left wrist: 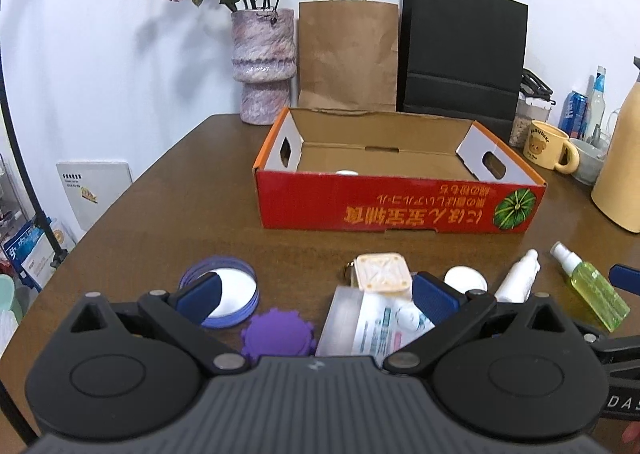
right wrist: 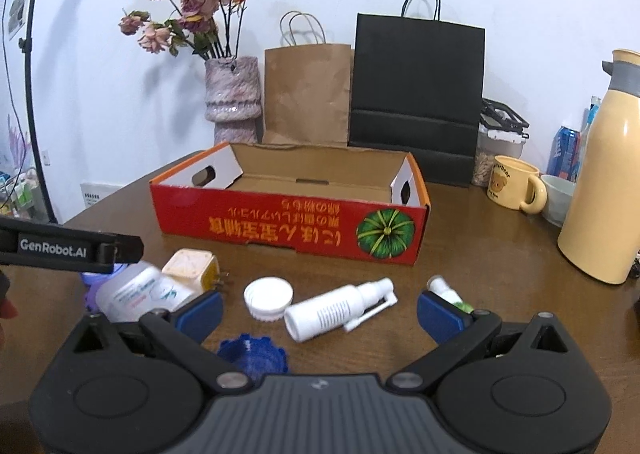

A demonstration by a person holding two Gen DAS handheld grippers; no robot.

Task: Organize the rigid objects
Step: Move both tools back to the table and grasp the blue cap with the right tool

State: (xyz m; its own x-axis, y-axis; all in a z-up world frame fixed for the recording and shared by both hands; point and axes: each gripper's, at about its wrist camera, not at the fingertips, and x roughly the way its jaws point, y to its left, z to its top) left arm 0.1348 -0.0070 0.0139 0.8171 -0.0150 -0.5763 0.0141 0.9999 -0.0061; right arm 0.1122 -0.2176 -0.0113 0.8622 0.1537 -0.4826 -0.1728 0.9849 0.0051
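A red cardboard box [left wrist: 400,206] stands open mid-table; something small and white [left wrist: 347,173] lies inside. In front of it lie a purple ring lid [left wrist: 222,296], a purple gear-shaped cap [left wrist: 278,338], a translucent bottle [left wrist: 368,324], a cream plug cube [left wrist: 384,272], a white cap [right wrist: 268,298], a white spray bottle [right wrist: 340,310] and a green spray bottle [left wrist: 588,286]. My left gripper [left wrist: 320,294] hovers open over the translucent bottle and purple cap. My right gripper [right wrist: 320,314] is open, with the white spray bottle lying between its fingers and a blue gear-shaped cap [right wrist: 254,354] just below.
Along the back wall stand a vase of dried roses [left wrist: 264,66], a brown paper bag [left wrist: 348,54] and a black paper bag [left wrist: 460,54]. A yellow mug [right wrist: 514,188], a bowl [right wrist: 558,198] and a cream thermos [right wrist: 604,174] crowd the right side.
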